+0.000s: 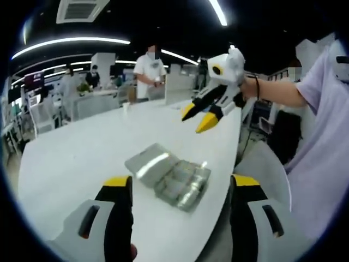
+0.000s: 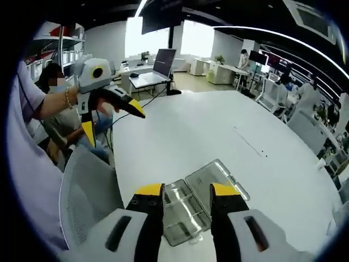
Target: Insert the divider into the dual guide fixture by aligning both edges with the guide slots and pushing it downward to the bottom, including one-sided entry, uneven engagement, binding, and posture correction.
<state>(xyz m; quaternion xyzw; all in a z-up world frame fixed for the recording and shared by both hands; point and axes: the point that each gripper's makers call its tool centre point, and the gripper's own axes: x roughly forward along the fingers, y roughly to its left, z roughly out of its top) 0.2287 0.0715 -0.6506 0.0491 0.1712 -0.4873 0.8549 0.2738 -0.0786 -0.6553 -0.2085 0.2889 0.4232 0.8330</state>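
Observation:
A clear plastic compartment box (image 1: 182,185) lies on the white table (image 1: 76,158), its lid (image 1: 148,164) folded flat beside it. Thin partitions show inside the tray; I cannot pick out a loose divider. My left gripper (image 1: 181,184) hovers just short of the box, jaws wide apart and empty. The right gripper (image 1: 198,117), held by a hand, hangs above the table's far edge with its yellow tips parted. In the right gripper view, the right gripper (image 2: 187,192) stands open above the box (image 2: 182,215) and its lid (image 2: 215,183). The left gripper (image 2: 112,121) is raised at left, jaws spread.
A grey mesh chair (image 2: 87,191) stands at the table's near edge by the person's pale sleeve (image 1: 322,136). A person (image 1: 148,68) stands beyond the table's far end. A laptop (image 2: 163,63) sits on a desk behind, and more desks and chairs (image 2: 305,103) lie around.

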